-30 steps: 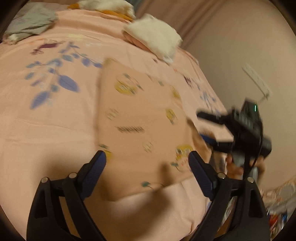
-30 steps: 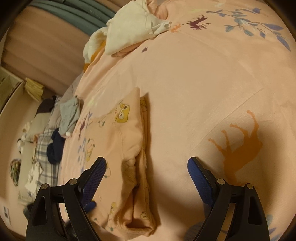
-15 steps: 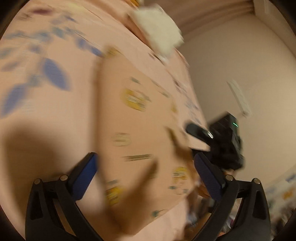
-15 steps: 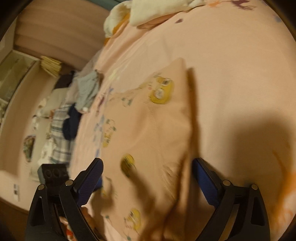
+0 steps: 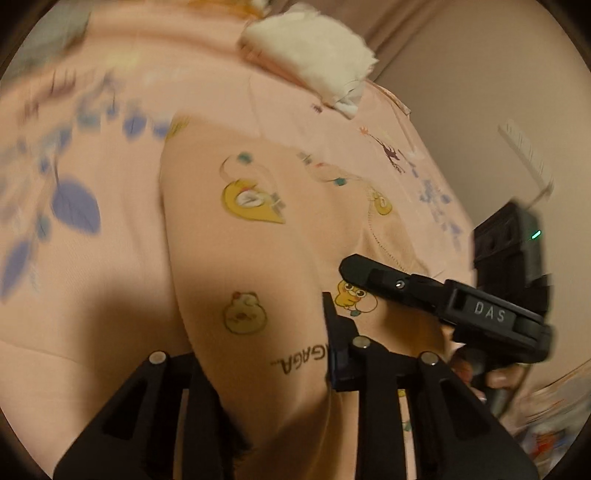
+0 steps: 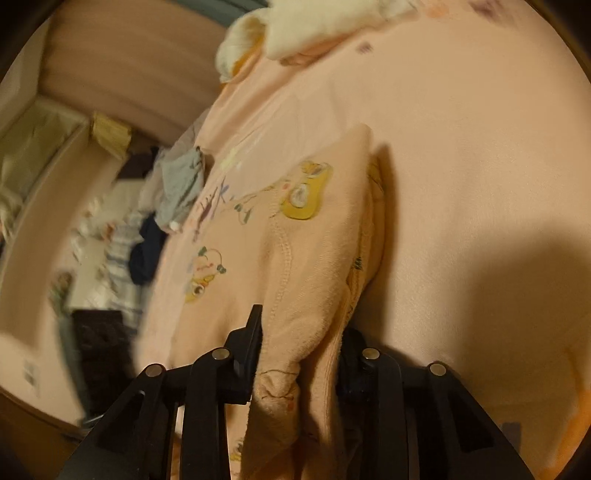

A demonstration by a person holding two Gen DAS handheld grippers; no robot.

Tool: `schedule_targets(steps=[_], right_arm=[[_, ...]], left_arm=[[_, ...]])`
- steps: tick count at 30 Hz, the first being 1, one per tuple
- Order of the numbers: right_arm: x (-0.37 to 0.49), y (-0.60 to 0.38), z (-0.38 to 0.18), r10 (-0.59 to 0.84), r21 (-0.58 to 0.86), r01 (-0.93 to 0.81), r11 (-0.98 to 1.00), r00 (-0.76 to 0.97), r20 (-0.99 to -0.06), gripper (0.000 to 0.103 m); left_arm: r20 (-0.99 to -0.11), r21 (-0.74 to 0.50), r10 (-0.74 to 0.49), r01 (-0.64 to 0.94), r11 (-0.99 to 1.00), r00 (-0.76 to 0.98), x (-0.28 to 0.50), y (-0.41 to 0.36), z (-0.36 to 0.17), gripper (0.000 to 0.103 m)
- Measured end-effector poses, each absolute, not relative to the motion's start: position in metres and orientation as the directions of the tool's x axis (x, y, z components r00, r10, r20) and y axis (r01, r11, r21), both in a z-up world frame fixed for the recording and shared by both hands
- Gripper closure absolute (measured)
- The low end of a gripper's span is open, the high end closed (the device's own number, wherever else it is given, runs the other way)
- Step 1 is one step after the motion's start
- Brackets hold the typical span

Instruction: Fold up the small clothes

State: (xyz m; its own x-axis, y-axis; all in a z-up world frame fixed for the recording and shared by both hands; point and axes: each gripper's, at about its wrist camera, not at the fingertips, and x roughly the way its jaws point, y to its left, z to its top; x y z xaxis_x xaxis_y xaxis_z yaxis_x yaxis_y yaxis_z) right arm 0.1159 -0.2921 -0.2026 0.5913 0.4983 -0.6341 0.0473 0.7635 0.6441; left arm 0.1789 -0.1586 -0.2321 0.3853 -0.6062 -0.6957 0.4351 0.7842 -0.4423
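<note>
A peach garment with yellow chick prints (image 5: pixel 251 236) lies folded on the pink bedspread (image 5: pixel 92 295). My left gripper (image 5: pixel 266 365) is shut on the garment's near edge, with fabric bunched between its fingers. My right gripper (image 6: pixel 299 354) is shut on the garment's near right corner (image 6: pixel 295 295), where the thick folded layers bunch up. The right gripper also shows in the left wrist view (image 5: pixel 424 291), close by on the right, over the garment's edge.
A white fluffy cloth (image 5: pixel 310 55) lies at the far end of the bed, also seen in the right wrist view (image 6: pixel 306 29). Grey and dark clothes (image 6: pixel 177 184) lie at the bed's left side. A wall (image 5: pixel 480 92) stands to the right.
Both grippers moved down onto the garment's near edge and went from open to shut on the fabric. The near edge now bunches between the fingers.
</note>
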Motion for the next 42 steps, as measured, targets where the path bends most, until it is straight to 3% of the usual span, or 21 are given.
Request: schedule_targets(steps=[3, 9, 20, 24, 29, 34, 42], right_arm=[[0.113, -0.288, -0.194, 0.437, 0.587, 0.059, 0.807, 0.608, -0.663, 0.069], [0.111, -0.29, -0.185, 0.451, 0.607, 0.022, 0.794, 0.647, -0.615, 0.071], [0.087, -0.274, -0.127, 0.48, 0.611, -0.132, 0.781, 0.752, -0.452, 0.072], [0.078, -0.274, -0.114, 0.524, 0.656, -0.193, 0.729, 0.775, -0.354, 0.072], [0.076, -0.265, -0.106, 0.557, 0.671, -0.251, 0.698, 0.78, -0.287, 0.072], [0.078, -0.252, -0.101, 0.592, 0.677, -0.292, 0.675, 0.762, -0.262, 0.072], [0.086, -0.218, -0.08, 0.586, 0.595, -0.328, 0.733, 0.75, -0.308, 0.072]], left_arm=[[-0.71, -0.344, -0.55, 0.465, 0.816, 0.44, 0.168, -0.169, -0.224, 0.079], [-0.676, -0.383, -0.587, 0.468, 0.797, 0.446, 0.173, -0.152, -0.216, 0.08], [-0.58, -0.306, -0.602, 0.538, 0.786, 0.549, 0.131, -0.135, -0.151, 0.081], [-0.531, -0.281, -0.609, 0.556, 0.782, 0.589, 0.11, -0.125, -0.127, 0.081], [-0.531, -0.229, -0.579, 0.554, 0.801, 0.618, 0.097, -0.116, -0.112, 0.081], [-0.517, -0.173, -0.55, 0.549, 0.817, 0.656, 0.088, -0.101, -0.108, 0.081], [-0.508, -0.163, -0.53, 0.529, 0.833, 0.679, 0.091, -0.071, -0.099, 0.081]])
